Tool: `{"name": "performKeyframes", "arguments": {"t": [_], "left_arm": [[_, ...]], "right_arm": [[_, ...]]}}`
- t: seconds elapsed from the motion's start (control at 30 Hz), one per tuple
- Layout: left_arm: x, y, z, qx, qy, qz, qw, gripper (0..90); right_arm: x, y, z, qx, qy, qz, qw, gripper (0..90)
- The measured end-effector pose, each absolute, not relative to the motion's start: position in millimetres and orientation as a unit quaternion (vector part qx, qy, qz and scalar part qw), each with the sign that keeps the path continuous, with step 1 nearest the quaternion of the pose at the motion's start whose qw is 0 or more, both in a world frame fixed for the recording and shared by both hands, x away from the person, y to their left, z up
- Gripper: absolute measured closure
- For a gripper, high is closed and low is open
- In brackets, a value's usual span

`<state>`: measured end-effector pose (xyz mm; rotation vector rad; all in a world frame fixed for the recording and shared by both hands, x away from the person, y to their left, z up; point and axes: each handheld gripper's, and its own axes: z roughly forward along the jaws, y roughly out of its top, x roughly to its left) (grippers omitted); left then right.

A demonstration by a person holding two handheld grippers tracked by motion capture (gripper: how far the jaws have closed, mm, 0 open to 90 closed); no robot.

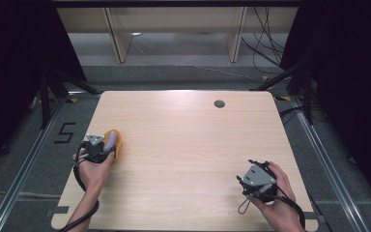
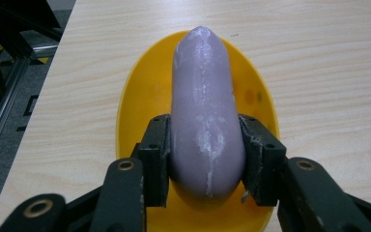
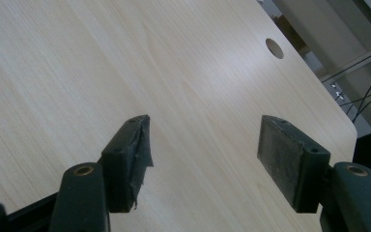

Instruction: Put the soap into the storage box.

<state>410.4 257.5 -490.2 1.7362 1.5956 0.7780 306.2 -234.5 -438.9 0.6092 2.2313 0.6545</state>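
Note:
A pale purple eggplant-shaped object [image 2: 204, 111] lies lengthwise over a yellow oval dish [image 2: 140, 101] near the table's left edge. My left gripper [image 2: 205, 157] is shut on its near end, both pads pressed against its sides. From above, the purple object [image 1: 109, 141] and the yellow dish [image 1: 117, 143] sit just beyond the left gripper [image 1: 95, 147]. My right gripper [image 1: 257, 182] rests at the front right of the table. In its own view the right gripper [image 3: 204, 154] is open, with only bare wood between the pads.
The light wooden table [image 1: 183, 145] has a round cable hole [image 1: 219, 103] at the back right, also seen as the hole [image 3: 274, 48]. Dark stands and cables flank the table; a shelf unit stands behind it.

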Motion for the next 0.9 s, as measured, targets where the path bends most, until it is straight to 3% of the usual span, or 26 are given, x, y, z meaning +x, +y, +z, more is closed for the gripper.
{"name": "performKeyframes", "arguments": {"t": [0.2, 0.4, 0.67, 0.9], "left_arm": [[408.8, 260.3, -486.3, 0.659, 0.609, 0.288, 0.335, 55.9], [394.9, 267.2, -476.8, 0.657, 0.596, 0.289, 0.360, 41.0], [353.4, 278.5, -465.4, 0.663, 0.567, 0.287, 0.396, 38.9], [307.4, 278.6, -490.7, 0.670, 0.555, 0.266, 0.415, 40.6]], "right_arm": [[306.2, -234.7, -439.1, 0.235, 0.868, 0.254, 0.357, 36.6], [304.9, -234.9, -439.3, 0.248, 0.865, 0.255, 0.354, 36.1], [305.0, -235.0, -439.8, 0.251, 0.865, 0.256, 0.351, 35.6], [305.3, -234.9, -440.2, 0.253, 0.865, 0.258, 0.349, 35.5]]}}
